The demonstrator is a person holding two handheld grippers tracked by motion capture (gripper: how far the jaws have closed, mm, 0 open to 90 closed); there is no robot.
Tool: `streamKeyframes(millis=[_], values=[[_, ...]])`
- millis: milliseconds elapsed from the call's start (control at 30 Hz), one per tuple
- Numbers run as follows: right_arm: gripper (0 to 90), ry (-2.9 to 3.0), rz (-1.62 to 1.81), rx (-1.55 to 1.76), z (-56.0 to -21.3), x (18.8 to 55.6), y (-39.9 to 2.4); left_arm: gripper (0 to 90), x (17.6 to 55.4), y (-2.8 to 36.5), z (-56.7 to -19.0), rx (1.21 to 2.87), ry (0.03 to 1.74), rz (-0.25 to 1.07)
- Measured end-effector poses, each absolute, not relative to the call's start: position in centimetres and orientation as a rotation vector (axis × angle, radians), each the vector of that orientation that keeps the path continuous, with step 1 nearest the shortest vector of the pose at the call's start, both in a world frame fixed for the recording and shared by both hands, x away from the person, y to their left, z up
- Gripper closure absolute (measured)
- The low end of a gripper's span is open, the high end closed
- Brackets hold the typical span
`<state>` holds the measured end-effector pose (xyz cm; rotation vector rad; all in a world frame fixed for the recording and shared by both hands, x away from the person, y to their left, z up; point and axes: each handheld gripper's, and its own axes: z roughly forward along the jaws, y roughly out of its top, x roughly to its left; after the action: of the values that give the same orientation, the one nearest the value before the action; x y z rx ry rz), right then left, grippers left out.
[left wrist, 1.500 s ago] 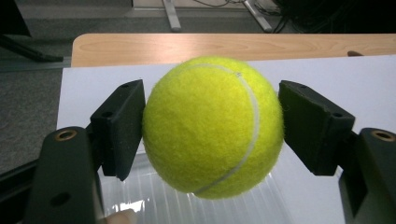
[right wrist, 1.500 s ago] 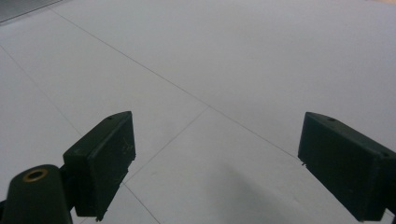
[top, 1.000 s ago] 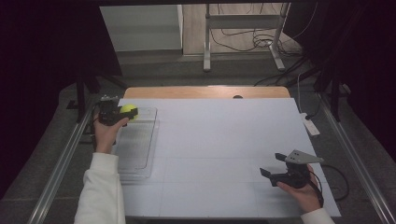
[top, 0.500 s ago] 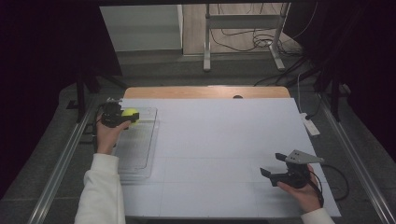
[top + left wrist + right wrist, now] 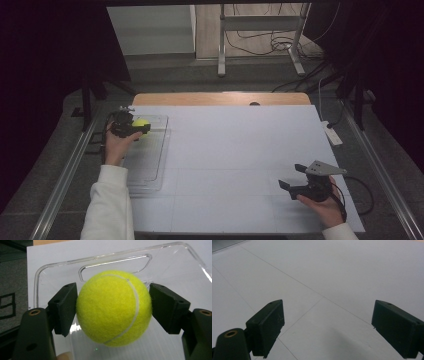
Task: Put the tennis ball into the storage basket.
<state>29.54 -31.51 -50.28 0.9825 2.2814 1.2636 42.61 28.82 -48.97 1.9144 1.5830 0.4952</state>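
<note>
A yellow tennis ball (image 5: 141, 123) sits between the jaws of my left gripper (image 5: 144, 127), over the far end of a clear plastic tray (image 5: 150, 162) at the table's left edge. In the left gripper view the ball (image 5: 113, 307) is seen up close. The black pads (image 5: 65, 307) of the left gripper (image 5: 112, 303) press on both sides of it, and the tray's handle slot (image 5: 115, 261) lies behind. My right gripper (image 5: 291, 176) hovers low over the near right of the table. In the right gripper view its jaws (image 5: 327, 322) stand wide open with nothing between them.
The table is covered by a white sheet (image 5: 240, 145) with faint grid lines, and a wooden strip (image 5: 220, 98) shows at its far edge. A white power strip (image 5: 332, 134) lies off the right edge. Metal rails (image 5: 65, 175) run along both sides.
The left gripper with the ball has drifted slightly toward the near side over the tray. The right gripper has stayed put.
</note>
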Motion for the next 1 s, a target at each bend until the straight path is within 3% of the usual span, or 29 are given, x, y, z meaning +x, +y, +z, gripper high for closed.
streamKeyframes(millis=[1000], values=[[11.3, 2.284, 1.261, 0.982, -50.3, 29.6, -31.5, 23.8, 43.0, 28.4, -50.1, 2.002, 1.620, 0.507]])
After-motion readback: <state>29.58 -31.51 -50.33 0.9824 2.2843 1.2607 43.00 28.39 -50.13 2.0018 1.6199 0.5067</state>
